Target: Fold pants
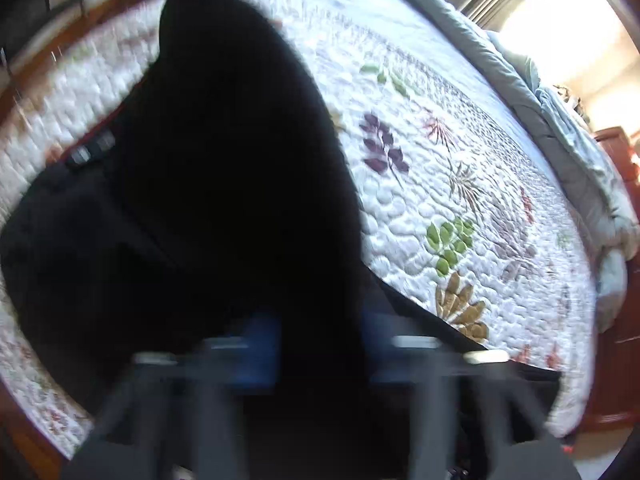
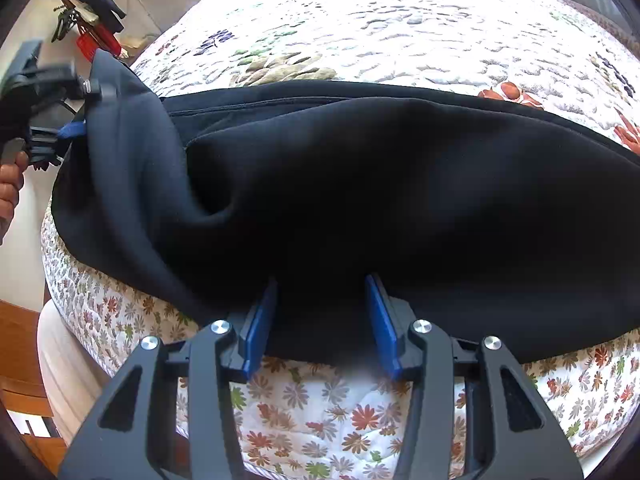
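Black pants lie across a floral quilted bed, partly lifted. My right gripper is at the bed's near edge, its blue pads on either side of a bunched fold of the pants' edge. My left gripper shows at the left of the right wrist view, holding a raised corner of the pants. In the blurred left wrist view the pants fill the middle and fabric sits between the left gripper's blue pads; a small label shows at one edge.
A grey comforter is heaped along the far side of the bed. A wooden cabinet stands beyond it. Hangers and a red item hang on the wall at the left. Wooden floor lies below the bed edge.
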Tool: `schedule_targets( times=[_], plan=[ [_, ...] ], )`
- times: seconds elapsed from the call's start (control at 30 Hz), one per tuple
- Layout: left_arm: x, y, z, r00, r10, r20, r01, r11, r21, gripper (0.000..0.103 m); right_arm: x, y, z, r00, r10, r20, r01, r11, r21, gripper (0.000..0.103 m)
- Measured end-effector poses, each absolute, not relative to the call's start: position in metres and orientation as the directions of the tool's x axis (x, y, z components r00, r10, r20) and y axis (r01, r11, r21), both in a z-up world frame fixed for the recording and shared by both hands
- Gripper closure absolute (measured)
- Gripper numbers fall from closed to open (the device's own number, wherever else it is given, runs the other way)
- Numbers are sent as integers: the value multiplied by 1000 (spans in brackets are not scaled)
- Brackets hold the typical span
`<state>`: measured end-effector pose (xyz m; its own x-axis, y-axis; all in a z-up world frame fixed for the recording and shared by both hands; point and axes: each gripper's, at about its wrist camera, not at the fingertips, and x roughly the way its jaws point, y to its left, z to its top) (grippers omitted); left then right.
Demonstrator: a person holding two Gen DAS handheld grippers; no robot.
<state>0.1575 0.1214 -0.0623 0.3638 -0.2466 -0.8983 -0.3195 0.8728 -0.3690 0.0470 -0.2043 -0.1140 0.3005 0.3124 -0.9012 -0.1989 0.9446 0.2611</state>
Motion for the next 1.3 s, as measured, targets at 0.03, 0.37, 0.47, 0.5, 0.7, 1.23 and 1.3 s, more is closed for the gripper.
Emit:
schedule_targets(
  times=[0.03, 0.37, 0.47, 0.5, 0.7, 1.23, 1.3],
  plan=[
    [155, 125, -64, 373, -270, -888, -319, 861, -396, 98, 48, -204, -114, 300, 314, -901, -199, 944, 263, 57],
    [27, 140, -47, 614, -139, -777, -361, 826, -433, 98, 51, -210, -113, 285, 344, -895, -190, 935, 298, 56],
    [0, 147, -64, 607, -107, -787, -427, 791, -437, 98, 51, -207, -113, 284, 347, -894, -202, 933, 298, 50],
    [-3, 149, -71, 606, -108, -788, -436, 784, -443, 98, 50, -206, -113, 285, 342, -895, -205, 934, 292, 49],
    [6, 167, -73, 589, -158, -793, -449, 752, -483, 70, 50, -202, -112, 287, 336, -897, -211, 936, 282, 47],
    [40, 269, -98, 616, -240, -750, -528, 581, -619, 87, 53, -191, -113, 290, 317, -903, -222, 940, 259, 41],
    [31, 264, -85, 642, -193, -742, -520, 602, -606, 88, 53, -191, -113, 290, 318, -903, -222, 940, 260, 41]
  ],
)
